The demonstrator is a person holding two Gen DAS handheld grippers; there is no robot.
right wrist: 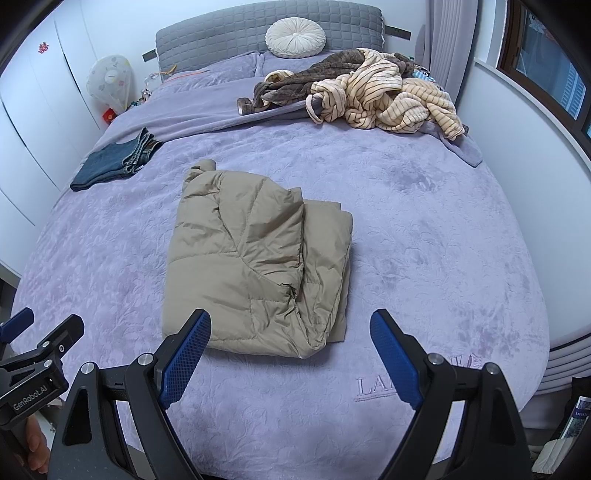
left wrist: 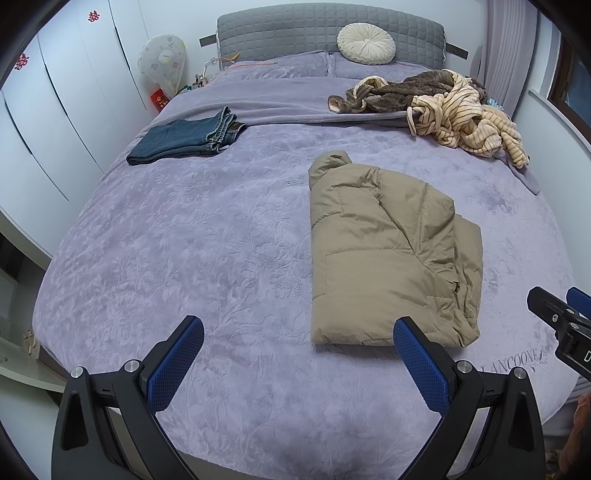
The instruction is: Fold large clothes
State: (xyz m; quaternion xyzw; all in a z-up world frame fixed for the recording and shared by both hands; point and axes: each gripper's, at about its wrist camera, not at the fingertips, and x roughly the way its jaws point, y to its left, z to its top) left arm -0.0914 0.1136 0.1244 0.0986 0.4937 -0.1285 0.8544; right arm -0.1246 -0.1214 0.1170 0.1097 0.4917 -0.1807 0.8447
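Both of my grippers hung over the foot of the bed (left wrist: 221,221), angled down at the lilac cover. The tan padded jacket (left wrist: 388,251) lay folded into a rough rectangle on the cover, its rolled hood end pointing toward the headboard (left wrist: 328,31) and its bulkier, layered edge on the right. In the left wrist view my left gripper (left wrist: 298,328) had its jaws released and spread wide; the jacket's near edge sat just beyond the right blue pad, so most of the bundle lay ahead and to the right of the gap, with bare cover between the pads. In the right wrist view my right gripper (right wrist: 290,325) was likewise released and wide, nothing clamped; the jacket's (right wrist: 258,254) near edge reached into the space ahead of the jaws, nearer the left pad, while the right pad stood over bare cover by the stitched lettering. Neither set of pads touched the fabric. A folded pair of jeans (left wrist: 184,136) lay well apart on the left side of the bed. A heap of brown and cream striped clothes (left wrist: 436,103) sat at the far right near the pillows, below a round cream cushion (left wrist: 365,44). Each gripper's body showed at the edge of the other's view.
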